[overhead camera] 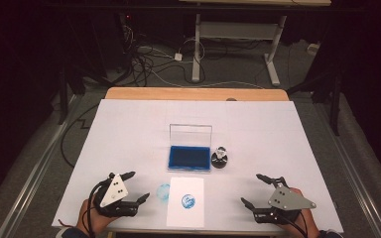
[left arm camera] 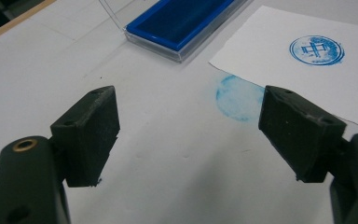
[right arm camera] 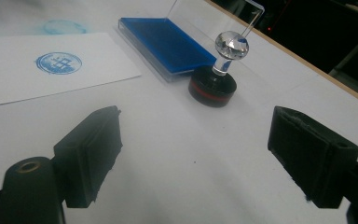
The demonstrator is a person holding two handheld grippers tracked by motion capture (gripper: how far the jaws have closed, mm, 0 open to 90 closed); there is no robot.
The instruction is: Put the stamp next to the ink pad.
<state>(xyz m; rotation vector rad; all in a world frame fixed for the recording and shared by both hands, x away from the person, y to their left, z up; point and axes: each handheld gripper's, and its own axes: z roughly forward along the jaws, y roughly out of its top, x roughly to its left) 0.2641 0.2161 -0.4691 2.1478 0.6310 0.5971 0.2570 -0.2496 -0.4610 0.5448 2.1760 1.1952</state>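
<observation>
A blue ink pad (overhead camera: 189, 158) with its clear lid standing open lies mid-table. Right of it stands a round black stamp (overhead camera: 220, 158) with a clear knob (right arm camera: 231, 44). In front lies a white sheet (overhead camera: 185, 202) bearing a round blue stamp print (overhead camera: 188, 201). A fainter blue smear (overhead camera: 163, 192) marks the table cover just left of the sheet. My left gripper (overhead camera: 136, 186) rests at the near left, open and holding nothing, pointing toward the smear (left arm camera: 239, 98). My right gripper (overhead camera: 252, 189) rests at the near right, open, nothing between its jaws; the stamp (right arm camera: 212, 85) lies ahead of it.
A white cover (overhead camera: 129, 134) spreads over the wooden table (overhead camera: 196, 93). Beyond the far edge, cables (overhead camera: 154, 64) trail on the floor by a desk frame (overhead camera: 238, 34). The ink pad's upright lid (overhead camera: 191, 134) stands behind its tray.
</observation>
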